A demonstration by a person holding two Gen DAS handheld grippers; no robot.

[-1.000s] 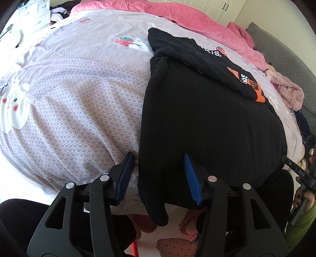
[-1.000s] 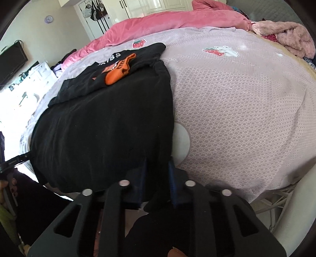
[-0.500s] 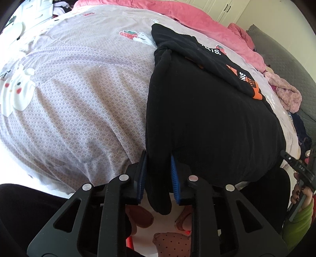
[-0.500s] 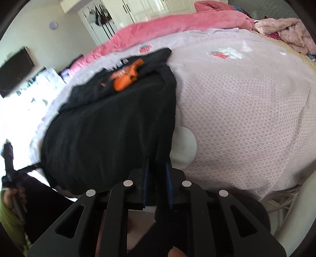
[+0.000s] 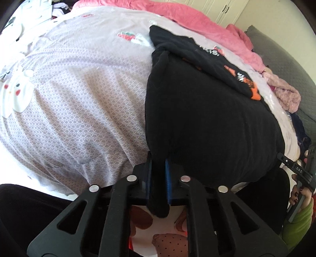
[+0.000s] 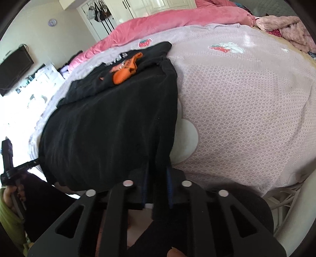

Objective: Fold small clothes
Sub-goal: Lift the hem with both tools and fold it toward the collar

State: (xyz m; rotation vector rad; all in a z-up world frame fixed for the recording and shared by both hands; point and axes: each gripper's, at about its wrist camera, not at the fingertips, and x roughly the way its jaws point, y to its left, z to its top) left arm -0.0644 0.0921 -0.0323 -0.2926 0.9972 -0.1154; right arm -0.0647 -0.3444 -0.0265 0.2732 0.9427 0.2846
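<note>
Black garment (image 5: 207, 122) lies on bedspread (image 5: 79, 94), near corners clamped by left tongs (image 5: 158, 174) and right tongs (image 6: 157, 178).

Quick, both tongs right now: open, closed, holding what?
Left tongs: closed on the black shirt's near hem corner.
Right tongs: closed on its other hem corner.

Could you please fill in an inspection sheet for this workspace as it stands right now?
Surface: bed with lilac patterned cover.
Job's things: black garment spread flat, orange print at far end.
Clutter: pink fluffy clothes at the bed's edge.
Grippers: left tongs and right tongs each shut on a near corner of the garment.
Cables: nothing seen.
Surroundings: pink duvet, wardrobes, wall television.
</note>
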